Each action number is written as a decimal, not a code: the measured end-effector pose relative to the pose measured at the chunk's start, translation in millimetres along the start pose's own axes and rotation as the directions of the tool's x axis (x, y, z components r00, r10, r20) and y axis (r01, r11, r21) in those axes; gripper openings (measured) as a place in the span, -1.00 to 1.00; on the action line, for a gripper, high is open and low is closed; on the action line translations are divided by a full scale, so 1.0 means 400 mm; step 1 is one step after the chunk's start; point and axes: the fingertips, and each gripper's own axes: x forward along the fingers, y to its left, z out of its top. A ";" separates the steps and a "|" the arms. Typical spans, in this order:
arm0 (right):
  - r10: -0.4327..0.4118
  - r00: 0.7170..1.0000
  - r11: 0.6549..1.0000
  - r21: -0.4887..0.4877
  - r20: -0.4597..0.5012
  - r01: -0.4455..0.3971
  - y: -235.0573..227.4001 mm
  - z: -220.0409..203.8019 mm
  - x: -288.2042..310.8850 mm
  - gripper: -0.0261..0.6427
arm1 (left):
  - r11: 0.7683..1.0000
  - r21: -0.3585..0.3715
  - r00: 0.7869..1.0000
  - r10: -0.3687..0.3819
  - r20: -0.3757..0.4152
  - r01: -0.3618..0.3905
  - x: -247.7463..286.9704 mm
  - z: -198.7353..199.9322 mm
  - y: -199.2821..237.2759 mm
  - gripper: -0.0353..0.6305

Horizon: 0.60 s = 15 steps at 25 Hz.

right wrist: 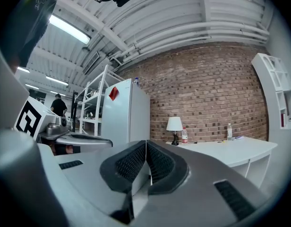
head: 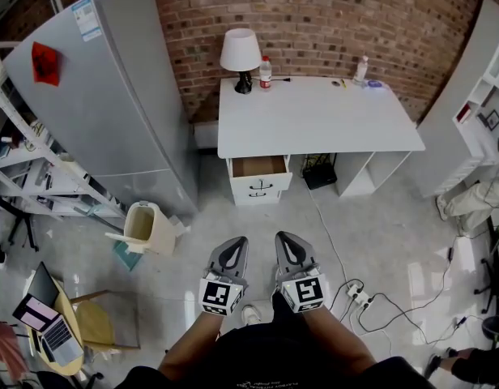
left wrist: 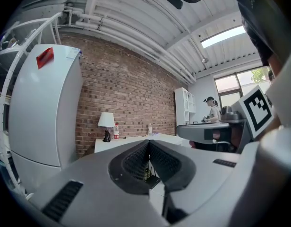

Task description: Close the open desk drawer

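Nothing of the closing is done yet. The top drawer (head: 259, 166) stands pulled out under the left end of the white desk (head: 314, 120), far across the glossy floor (head: 379, 233), and shows a brown, box-shaped inside. The left tool (head: 231, 255) and right tool (head: 288, 250) hang near the person, well apart from it, each with jaws pressed together on nothing. The desk is smooth and flat-topped, the tools' pads (left wrist: 136, 161) are dark and ribbed, and the brick wall (head: 330, 23) behind is rough.
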 end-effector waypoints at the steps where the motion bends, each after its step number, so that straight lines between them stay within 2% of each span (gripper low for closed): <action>1: 0.005 1.000 1.000 0.000 0.002 -0.005 -0.011 -0.003 0.012 -0.83 | 1.000 0.004 1.000 0.007 -0.002 -0.007 0.016 -0.003 0.006 -0.87; 9: 0.030 0.999 0.999 0.011 0.018 -0.031 -0.124 -0.011 0.122 -0.84 | 0.999 0.018 0.999 0.030 -0.025 -0.030 0.165 -0.009 0.056 -0.87; 15: 0.073 0.997 0.997 0.029 -0.017 -0.072 -0.189 -0.054 0.203 -0.83 | 0.998 0.011 0.997 0.068 -0.042 -0.068 0.264 -0.021 0.103 -0.88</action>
